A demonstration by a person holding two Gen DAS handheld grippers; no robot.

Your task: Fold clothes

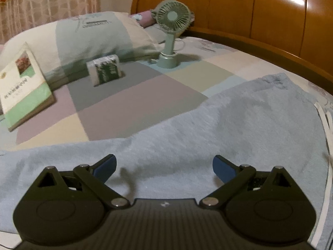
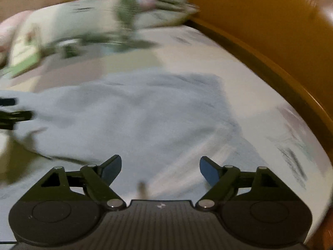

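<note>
A light blue fleecy garment (image 1: 229, 120) lies spread on the checked bedsheet (image 1: 133, 104), with a white drawstring at its right side. My left gripper (image 1: 164, 166) hovers open just over the garment's near part, its blue pads wide apart and nothing between them. In the blurred right wrist view the same blue garment (image 2: 135, 116) fills the middle. My right gripper (image 2: 160, 167) stands open above its near edge, holding nothing. A dark shape at the left edge of that view is part of the left gripper (image 2: 12, 114).
A green desk fan (image 1: 170, 33), a small tissue pack (image 1: 106, 69) and a book (image 1: 22, 87) sit on the bed beyond the garment, before a pillow (image 1: 87, 39). A wooden headboard (image 1: 260, 14) curves along the right side.
</note>
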